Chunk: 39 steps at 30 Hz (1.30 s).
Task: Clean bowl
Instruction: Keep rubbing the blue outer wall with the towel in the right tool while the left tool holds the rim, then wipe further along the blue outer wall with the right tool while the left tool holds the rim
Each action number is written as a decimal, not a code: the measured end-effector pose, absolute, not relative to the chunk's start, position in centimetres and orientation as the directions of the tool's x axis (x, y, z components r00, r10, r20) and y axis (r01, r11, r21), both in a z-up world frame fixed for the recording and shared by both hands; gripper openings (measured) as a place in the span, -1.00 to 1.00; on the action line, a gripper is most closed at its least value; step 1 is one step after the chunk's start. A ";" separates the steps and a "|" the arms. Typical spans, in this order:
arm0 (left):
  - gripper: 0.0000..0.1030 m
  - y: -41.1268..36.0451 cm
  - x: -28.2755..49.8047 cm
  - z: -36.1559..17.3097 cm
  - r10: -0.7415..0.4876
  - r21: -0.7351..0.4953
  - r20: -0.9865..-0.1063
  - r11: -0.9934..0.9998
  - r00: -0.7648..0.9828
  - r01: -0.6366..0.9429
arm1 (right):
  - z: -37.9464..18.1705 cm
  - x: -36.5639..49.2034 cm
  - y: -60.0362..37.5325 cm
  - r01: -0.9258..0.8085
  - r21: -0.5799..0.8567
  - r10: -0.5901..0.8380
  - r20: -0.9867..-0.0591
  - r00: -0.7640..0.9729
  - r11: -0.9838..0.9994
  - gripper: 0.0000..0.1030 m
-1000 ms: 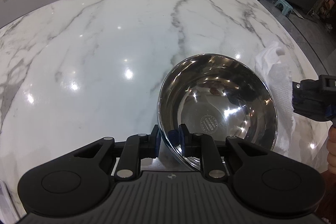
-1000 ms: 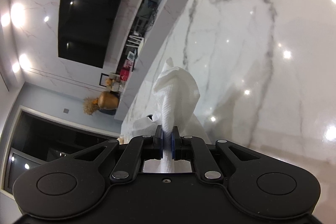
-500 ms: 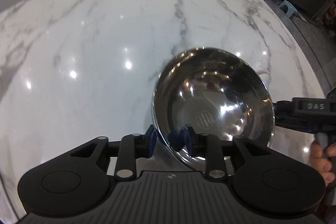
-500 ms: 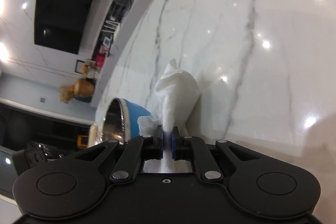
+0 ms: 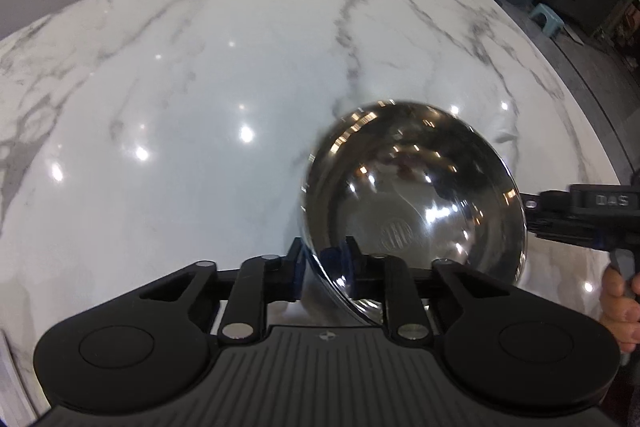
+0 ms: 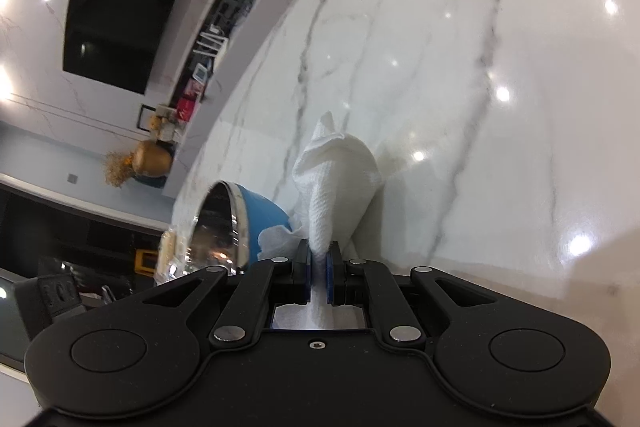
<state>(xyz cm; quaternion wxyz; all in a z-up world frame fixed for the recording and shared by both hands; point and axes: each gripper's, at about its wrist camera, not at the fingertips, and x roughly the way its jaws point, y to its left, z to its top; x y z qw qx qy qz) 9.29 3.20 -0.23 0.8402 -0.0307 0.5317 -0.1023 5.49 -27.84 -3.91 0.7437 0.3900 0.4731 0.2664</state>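
The left gripper (image 5: 322, 263) clamps the tilted steel bowl's (image 5: 416, 195) rim above the marble table (image 5: 200, 87) while the right gripper (image 6: 319, 263) pinches a white paper towel (image 6: 332, 183) just beside it.

A glossy white marble countertop (image 5: 200, 87) with grey veins.

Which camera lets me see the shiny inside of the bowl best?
The left wrist camera. There the bowl is tipped toward the lens, so its whole mirror-like inside shows while the left gripper pinches its rim. The right wrist camera catches the bowl side-on at the left, mostly its blue outside, behind the paper towel in the right gripper.
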 end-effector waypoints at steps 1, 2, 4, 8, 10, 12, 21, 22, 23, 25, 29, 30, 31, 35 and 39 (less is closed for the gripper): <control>-0.73 3.3 9.3 -0.2 -0.202 -0.159 -0.886 0.978 0.417 0.135 | -3.7 5.5 -28.0 -0.032 0.841 0.771 -0.479 0.420 0.541 -0.88; -0.73 3.3 9.4 -0.2 -0.199 -0.158 -0.885 0.979 0.421 0.130 | -3.5 5.5 -28.3 -0.038 0.857 0.780 -0.448 0.436 0.514 -0.88; -0.73 3.4 9.5 -0.3 -0.194 -0.155 -0.884 0.980 0.426 0.124 | -3.2 5.5 -28.8 -0.048 0.885 0.797 -0.391 0.461 0.462 -0.88; -0.73 3.1 9.7 -0.2 -0.185 -0.141 -0.880 0.981 0.437 0.131 | -2.9 5.8 -29.5 -0.073 0.923 0.813 -0.292 0.504 0.377 -0.88; -0.73 3.0 9.8 -0.2 -0.189 -0.142 -0.878 0.980 0.440 0.136 | -3.0 6.1 -29.4 -0.071 0.925 0.814 -0.289 0.503 0.372 -0.88; -0.74 2.9 10.0 -0.3 -0.198 -0.149 -0.876 0.978 0.440 0.143 | -3.3 6.4 -29.2 -0.065 0.926 0.815 -0.292 0.500 0.372 -0.88; -0.73 2.1 9.8 -0.3 -0.209 -0.140 -0.874 0.973 0.440 0.183 | -4.1 7.7 -29.2 0.001 0.922 0.804 -0.337 0.489 0.386 -0.88; -0.73 2.1 9.8 -0.3 -0.206 -0.138 -0.874 0.974 0.440 0.182 | -4.2 7.6 -29.2 0.006 0.922 0.804 -0.340 0.487 0.386 -0.88; -0.73 2.0 9.8 -0.3 -0.205 -0.137 -0.874 0.974 0.440 0.182 | -4.4 7.6 -29.2 0.013 0.922 0.803 -0.345 0.485 0.388 -0.88; -0.73 1.9 9.8 -0.3 -0.202 -0.134 -0.875 0.974 0.440 0.182 | -4.8 7.6 -29.1 0.031 0.917 0.799 -0.362 0.481 0.397 -0.88; -0.73 2.0 9.8 -0.3 -0.204 -0.138 -0.875 0.974 0.439 0.178 | -5.2 7.6 -28.7 0.055 0.902 0.788 -0.403 0.465 0.429 -0.88; -0.73 2.0 9.8 -0.3 -0.203 -0.137 -0.875 0.974 0.438 0.179 | -5.4 7.6 -28.6 0.059 0.897 0.786 -0.413 0.460 0.437 -0.87; -0.73 2.0 9.8 -0.3 -0.203 -0.136 -0.876 0.974 0.438 0.179 | -5.5 7.5 -28.5 0.064 0.894 0.784 -0.422 0.456 0.444 -0.87; -0.72 1.9 9.7 -0.2 -0.205 -0.134 -0.877 0.973 0.434 0.188 | -5.9 7.4 -27.7 0.072 0.850 0.765 -0.503 0.403 0.521 -0.88; -0.72 1.9 9.7 -0.2 -0.203 -0.133 -0.878 0.974 0.434 0.185 | -5.7 7.1 -27.2 0.056 0.825 0.748 -0.537 0.390 0.563 -0.88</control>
